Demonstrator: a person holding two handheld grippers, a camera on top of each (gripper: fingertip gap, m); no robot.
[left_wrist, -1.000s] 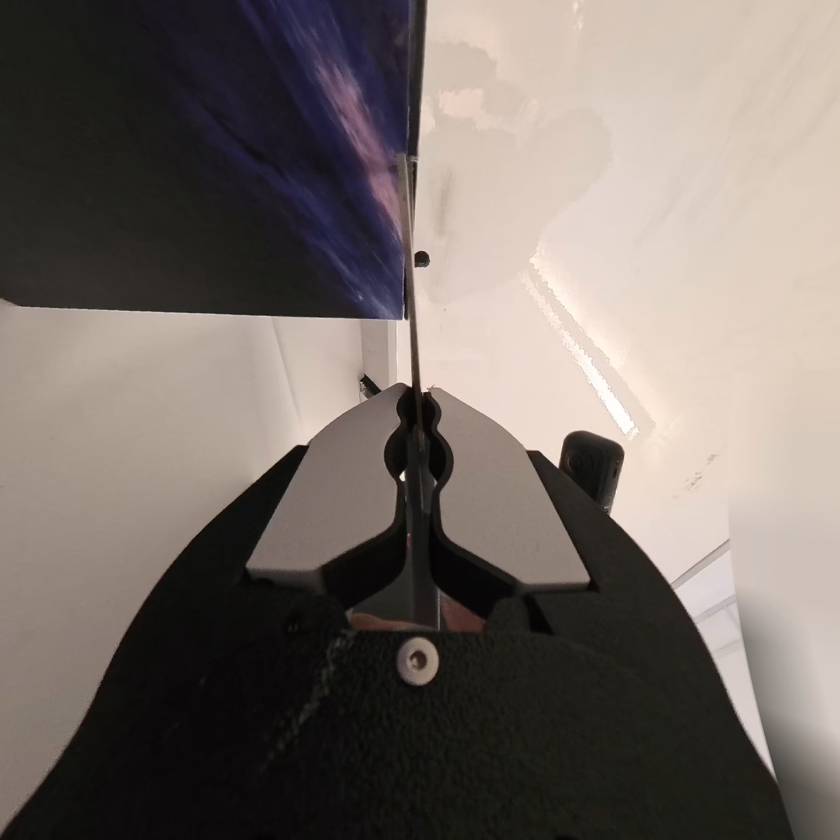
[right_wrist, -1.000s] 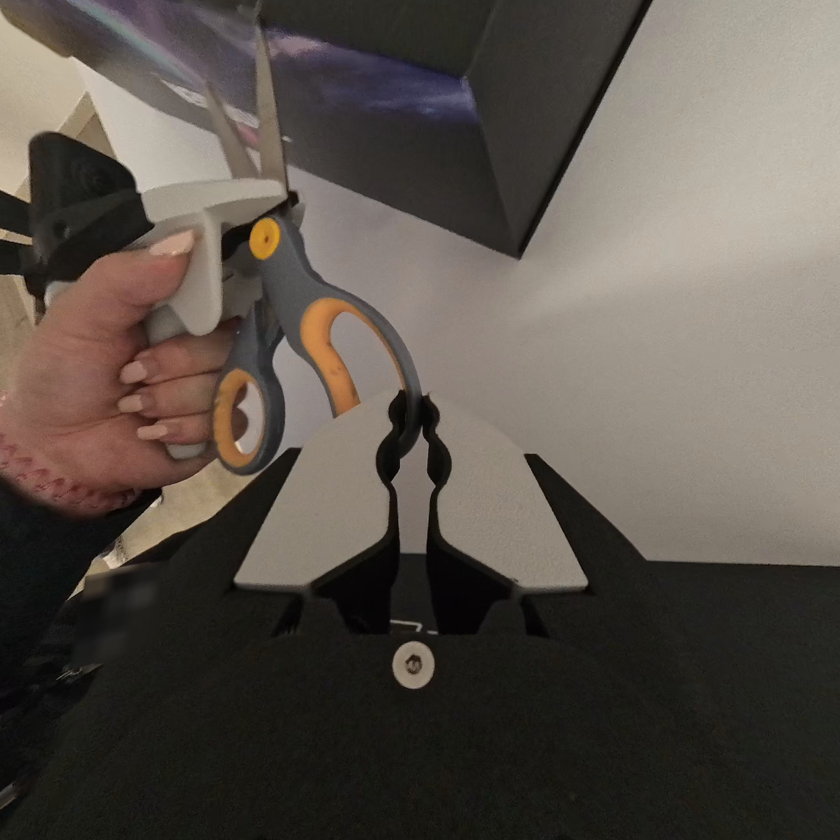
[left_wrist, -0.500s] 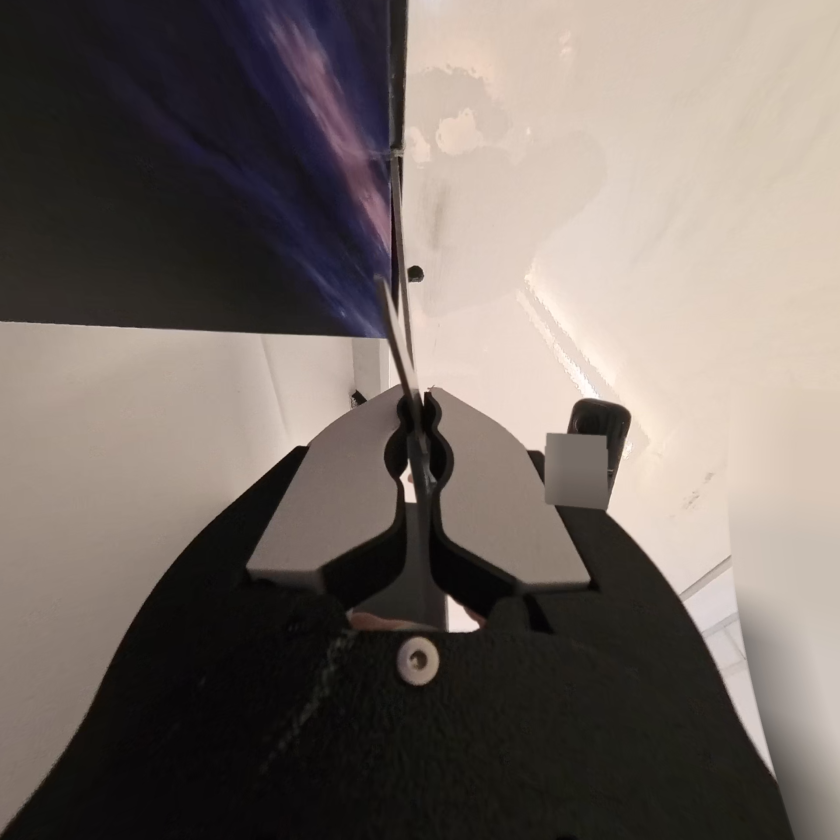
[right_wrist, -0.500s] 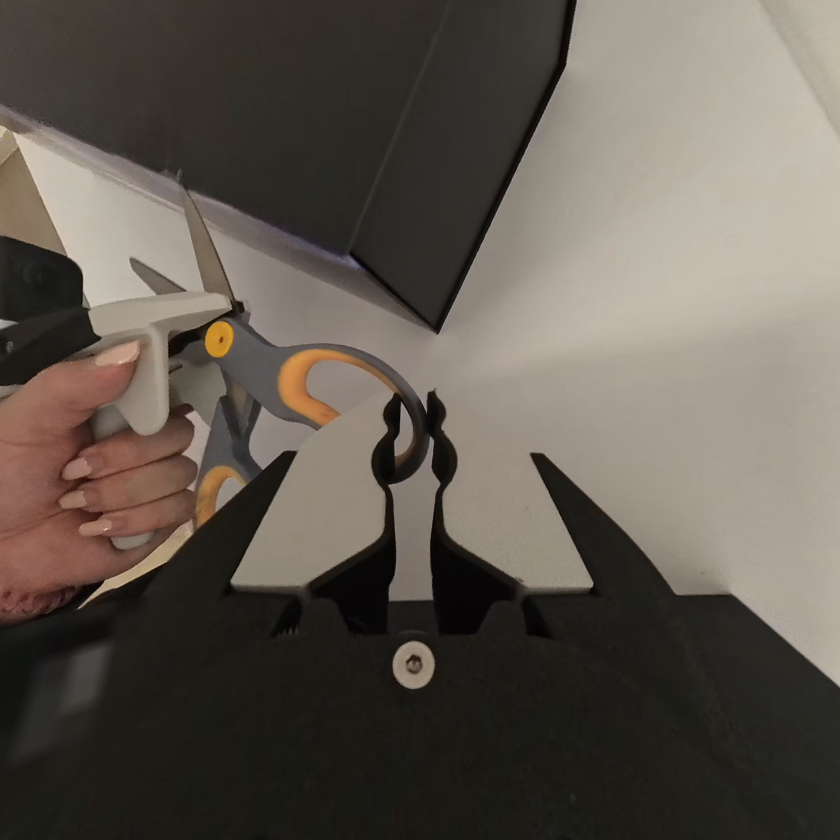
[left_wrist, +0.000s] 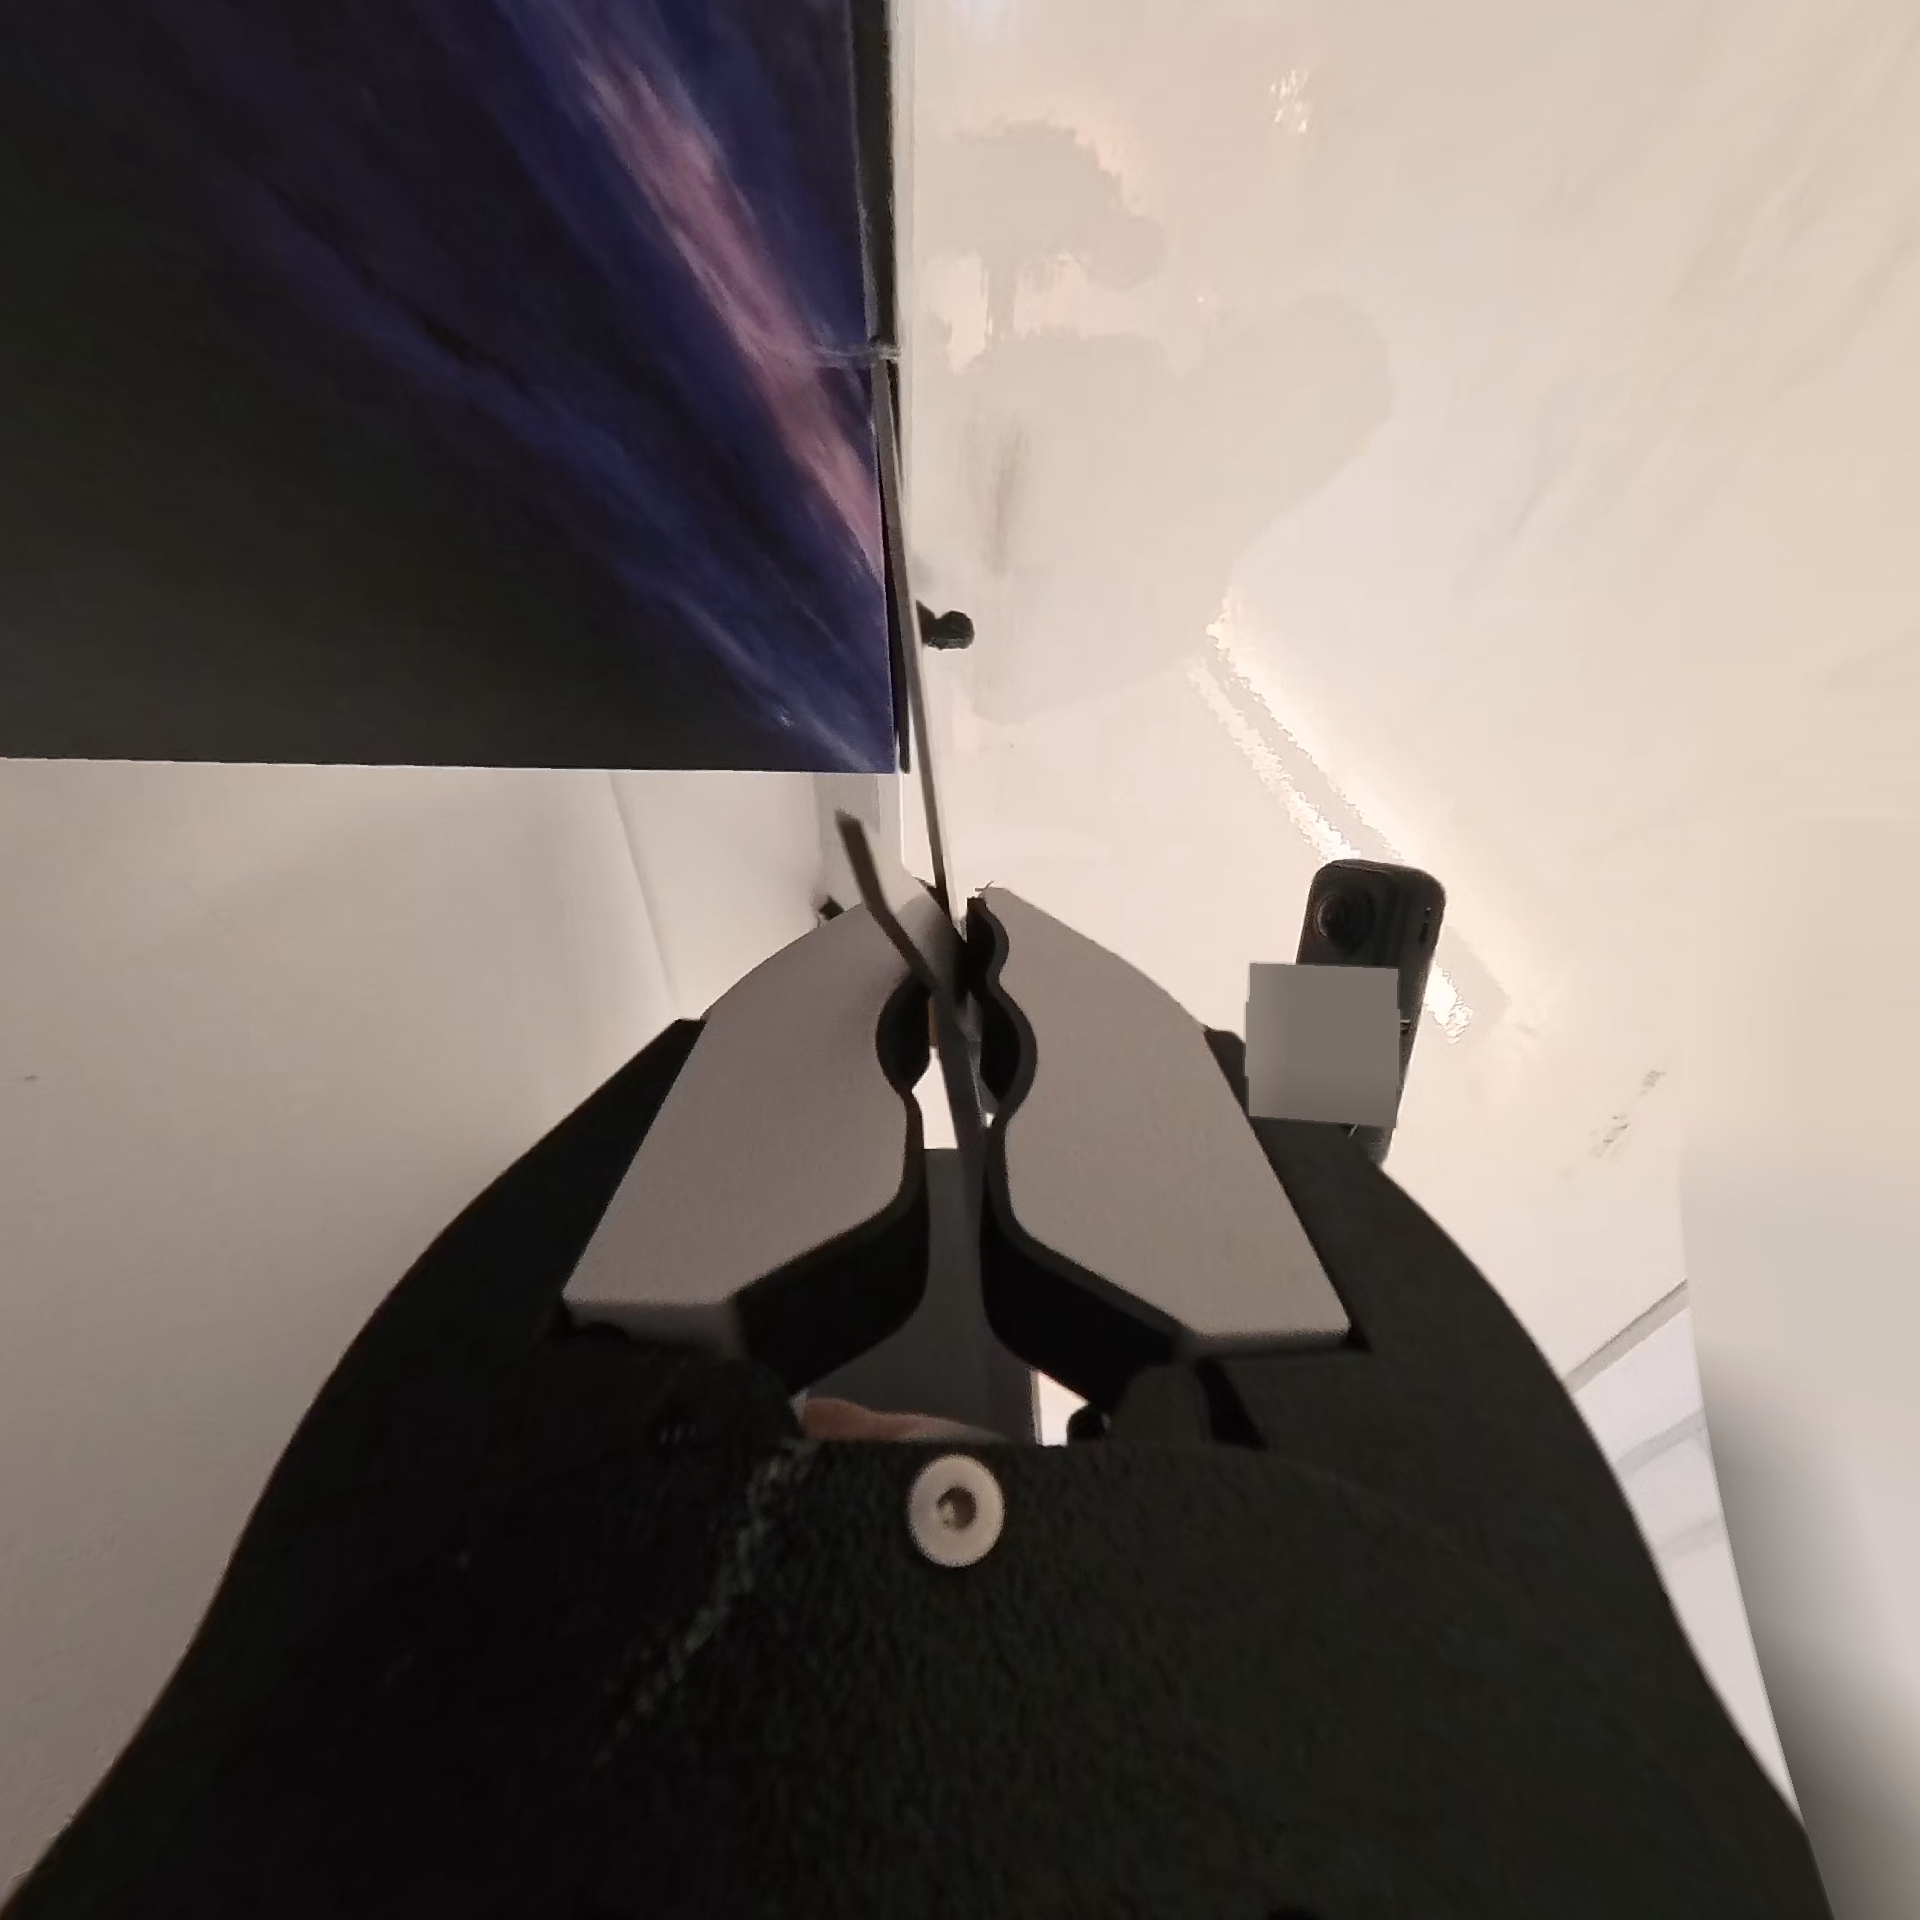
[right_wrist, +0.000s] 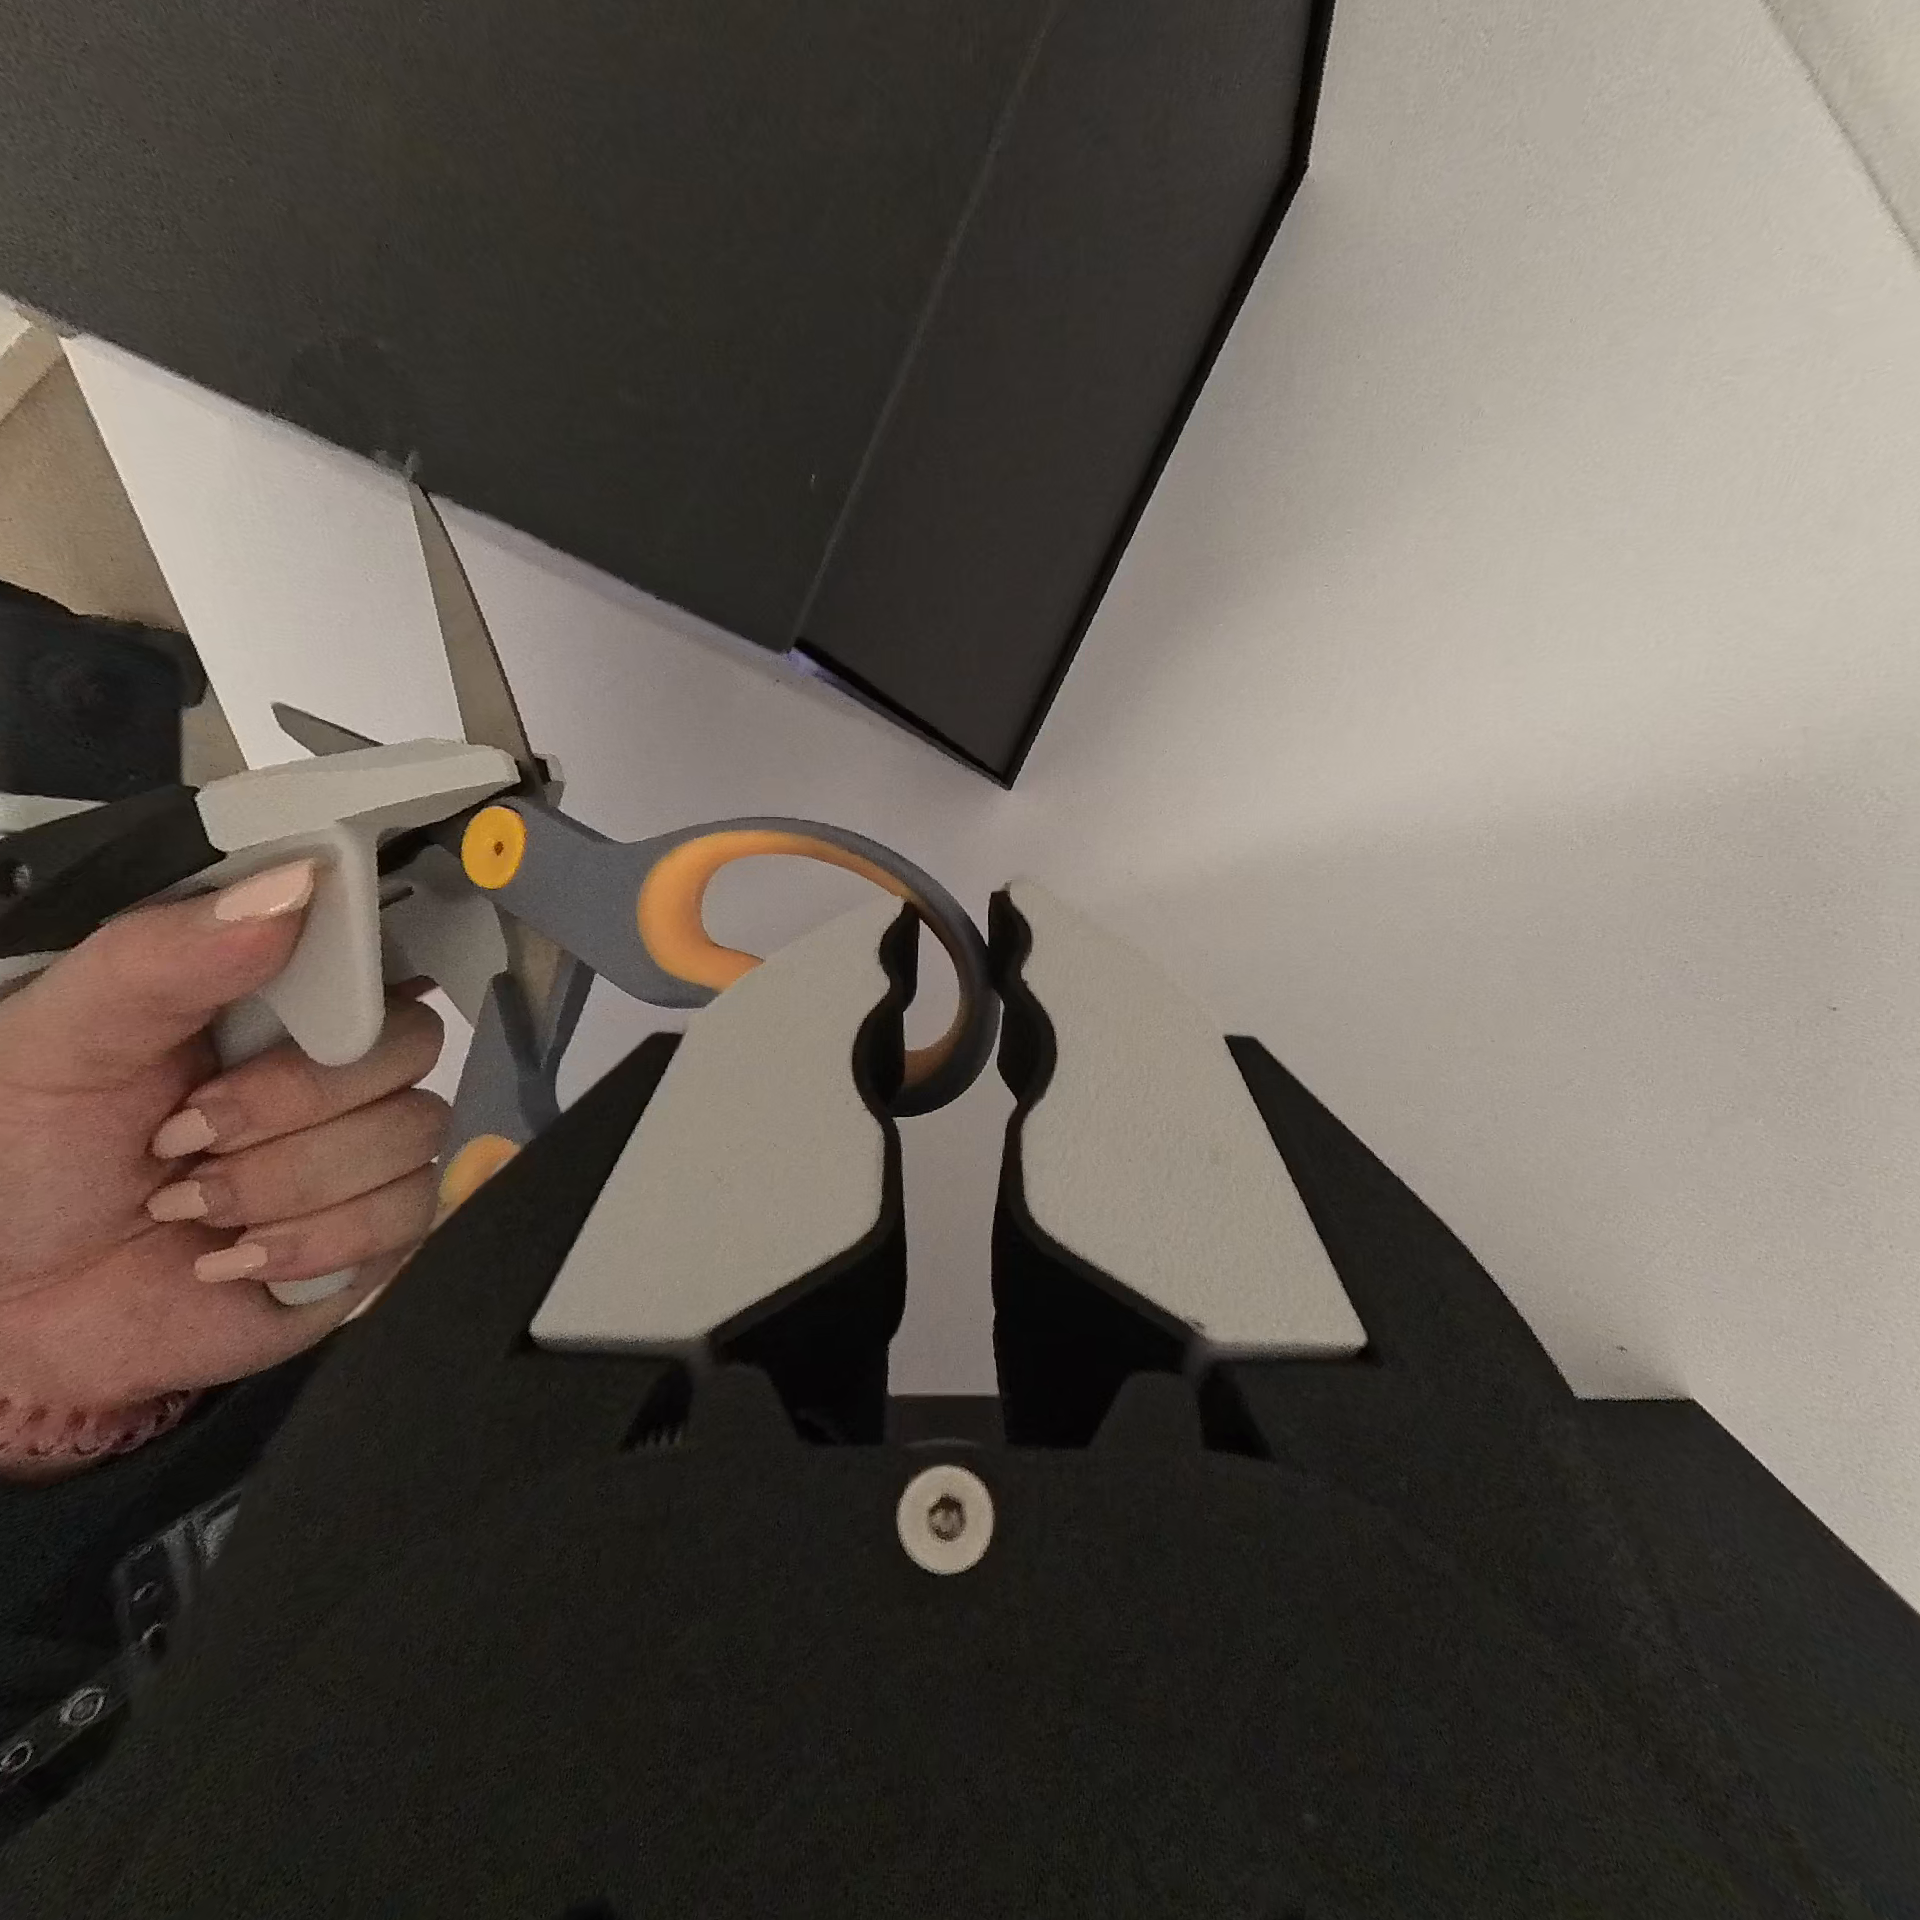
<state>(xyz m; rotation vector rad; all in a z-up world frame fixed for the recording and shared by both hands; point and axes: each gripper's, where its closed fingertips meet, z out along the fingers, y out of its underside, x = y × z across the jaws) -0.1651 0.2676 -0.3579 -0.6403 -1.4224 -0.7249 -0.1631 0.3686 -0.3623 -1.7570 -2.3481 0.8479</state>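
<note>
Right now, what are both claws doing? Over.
Left claw shut on scissors. Right claw shut on their handle loop. Blades spread open, one tip at the black box. Nothing blocking.

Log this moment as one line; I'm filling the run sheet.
left gripper: shut on scissors | right gripper: shut on scissors handle loop | blades: open, at dark box

Black claw (right_wrist: 948, 904), pale grey fingers (right_wrist: 1164, 1164), white screw (right_wrist: 943, 1523)
</note>
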